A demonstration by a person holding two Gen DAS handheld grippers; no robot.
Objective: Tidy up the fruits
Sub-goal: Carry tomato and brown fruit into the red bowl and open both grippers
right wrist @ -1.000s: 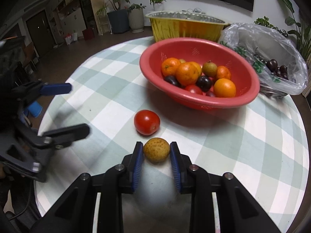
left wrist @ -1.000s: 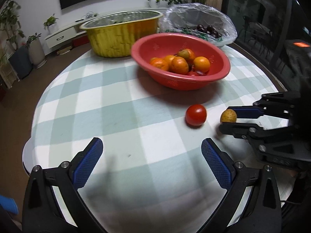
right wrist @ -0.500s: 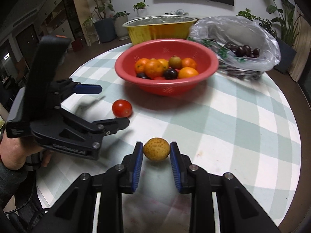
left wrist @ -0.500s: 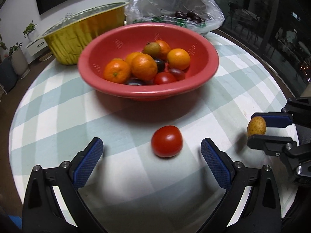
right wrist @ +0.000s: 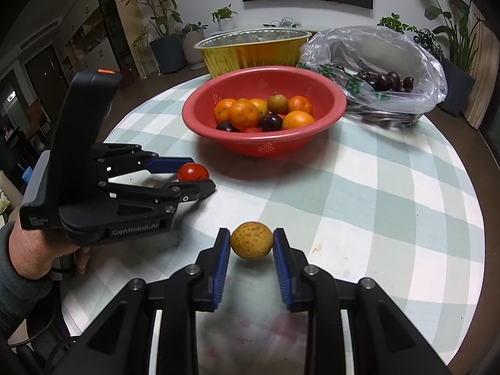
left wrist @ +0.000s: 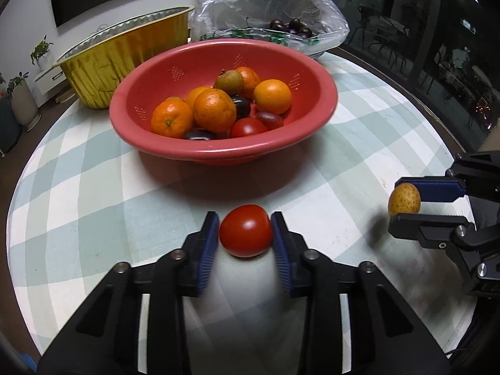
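Left claw (left wrist: 245, 231): its blue pads (left wrist: 208, 250) press on either side of a red tomato (left wrist: 245, 230), which sits at counter level just in front of the red bowl (left wrist: 225, 153). The jaws have all but finished closing; the pinch looks made, though the tomato appears not yet lifted. In the right wrist view the same claw is seen from the side, held by a hand (right wrist: 37, 250), with the tomato between its tips.

Right claw (right wrist: 251, 240): pinching a small speckled yellow-brown fruit (right wrist: 251, 240), pads touching both flanks. From the left wrist view this fruit seems to hang clear of the checked counter (left wrist: 359, 162), off to the right of the bowl and well apart from the tomato.

Surroundings: the red bowl holds oranges, dark plums, a red tomato-like fruit and one brownish fruit. Behind it stand a gold foil tub (left wrist: 125, 53) and a clear plastic bag (left wrist: 272, 3) of dark cherries.

Step in hand, as judged: both loose fruits are gripped; the pick-up phase is ending. Where each fruit belongs cannot be told from the scene; the red bowl is the likely target. The next move calls for raising the tomato without squeezing harder, since its skin is soft, then carrying both fruits over the bowl's rim one at a time so the claws do not collide, and releasing low to avoid bruising or bounce-out.
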